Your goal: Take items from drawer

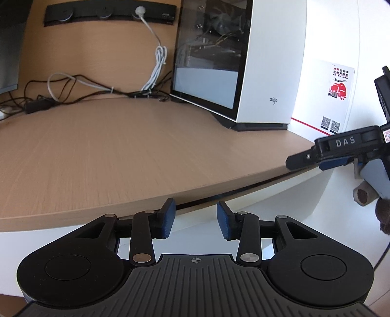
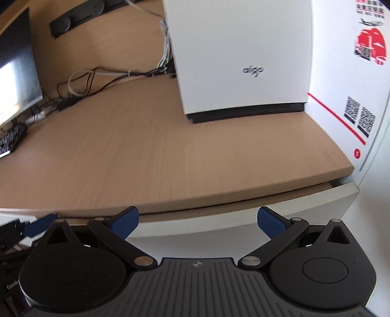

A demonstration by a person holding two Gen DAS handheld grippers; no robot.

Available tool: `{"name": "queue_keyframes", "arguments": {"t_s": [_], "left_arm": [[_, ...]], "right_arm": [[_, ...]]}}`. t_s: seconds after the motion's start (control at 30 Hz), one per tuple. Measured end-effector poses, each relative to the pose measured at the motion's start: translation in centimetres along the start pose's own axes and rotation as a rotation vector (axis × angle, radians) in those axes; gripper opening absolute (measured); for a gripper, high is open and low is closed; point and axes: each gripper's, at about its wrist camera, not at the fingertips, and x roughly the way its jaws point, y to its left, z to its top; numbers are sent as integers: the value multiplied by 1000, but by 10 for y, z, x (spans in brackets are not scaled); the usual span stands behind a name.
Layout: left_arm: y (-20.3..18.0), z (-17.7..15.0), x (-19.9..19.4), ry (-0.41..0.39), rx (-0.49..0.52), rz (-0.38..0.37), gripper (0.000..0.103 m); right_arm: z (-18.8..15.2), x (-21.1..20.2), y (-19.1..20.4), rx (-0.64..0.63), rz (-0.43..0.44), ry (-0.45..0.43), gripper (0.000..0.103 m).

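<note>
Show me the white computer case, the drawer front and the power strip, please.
computer case [image 2: 243, 56]: right wrist view, on its plain white front panel.
drawer front [image 2: 243, 234]: right wrist view, on its white face under the desk edge.
power strip [image 1: 109, 13]: left wrist view, on its black body.

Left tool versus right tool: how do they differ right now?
The right tool has its blue pads spread wide; the left tool has them only about half as far apart. The right tool faces the white drawer front below the desk edge, where a gap shows; the left tool faces a plain white panel under that edge. Both are empty, touching nothing, and pointed downward.
</note>
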Motion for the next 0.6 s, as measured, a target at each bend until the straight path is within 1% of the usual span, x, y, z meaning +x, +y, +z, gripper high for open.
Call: {"name": "queue_keyframes", "arguments": {"t_s": [0.13,0.27,0.33,0.37,0.4,0.5,0.53,0.57,0.6], "left_arm": [[-4,-2,-4,5,16,-6,41],[-4,-2,-4,2,7,-14,41],[-1,-3,-8,-12,-22,-20,37],[1,-5,-14,-33,-36,-11,36],[1,-9,-24,-73,-38,14,36],[2,-25,-59,-230,-56,129,37],[3,-30,-67,-267,-74,169,37],[5,-35,-71,-283,-91,191,37],[8,-37,-72,-283,-107,198,37]], "right_arm": [[0,1,-2,4,13,-19,103],[-1,5,4,-15,18,-13,103],[-1,8,8,-28,23,-6,103],[-2,9,10,-34,23,-4,103],[-2,10,11,-43,21,-4,103],[-3,10,14,-66,11,-23,103],[-4,9,15,-71,8,-35,103],[-6,9,15,-74,8,-48,103],[-6,10,16,-76,10,-55,103]]}}
